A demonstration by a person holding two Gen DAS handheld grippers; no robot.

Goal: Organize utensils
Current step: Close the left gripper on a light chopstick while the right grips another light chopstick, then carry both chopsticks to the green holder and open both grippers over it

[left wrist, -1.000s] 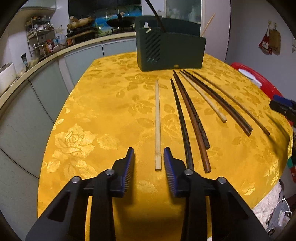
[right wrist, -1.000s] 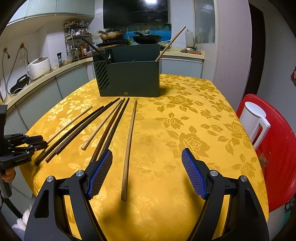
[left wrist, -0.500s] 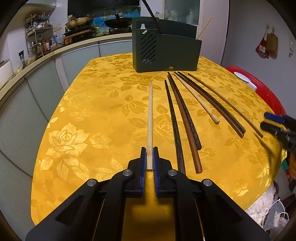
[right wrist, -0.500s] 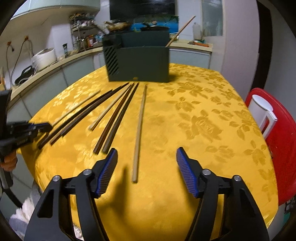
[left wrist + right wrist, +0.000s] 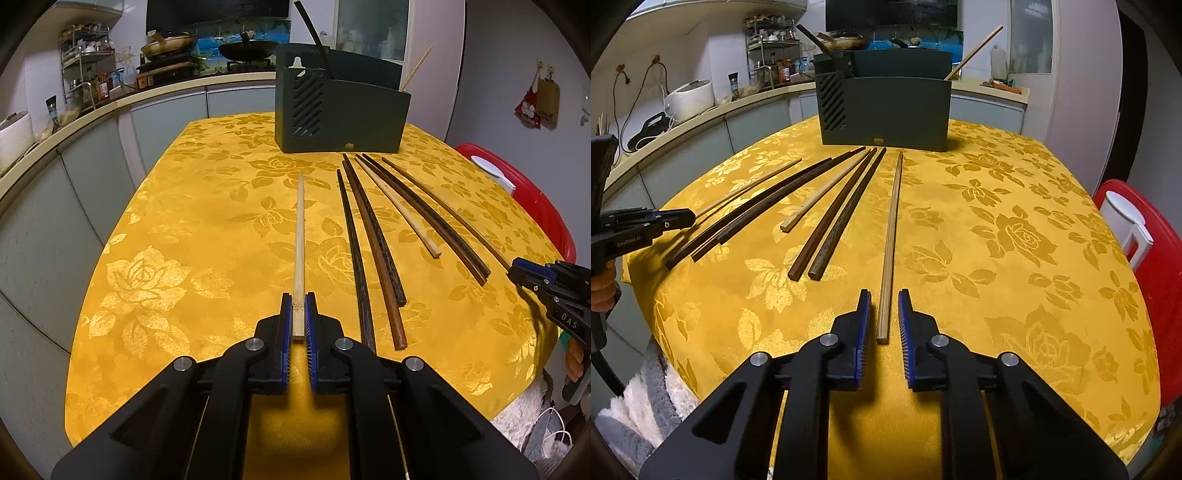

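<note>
Five loose chopsticks between claws

A glossy yellow brocade cloth with woven roses covers the worktop. The chopsticks look like wood, pale bamboo or dark polished. The holder is matt dark plastic. Tool pads are ribbed blue rubber.

Two close wrist views, shared tablecloth

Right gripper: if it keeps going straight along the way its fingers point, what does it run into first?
The right gripper points down along the light bamboo chopstick, whose near end lies between its closing jaws. Going on, it would probably meet that chopstick and the yellow tablecloth beneath, well before the dark green holder.
</note>
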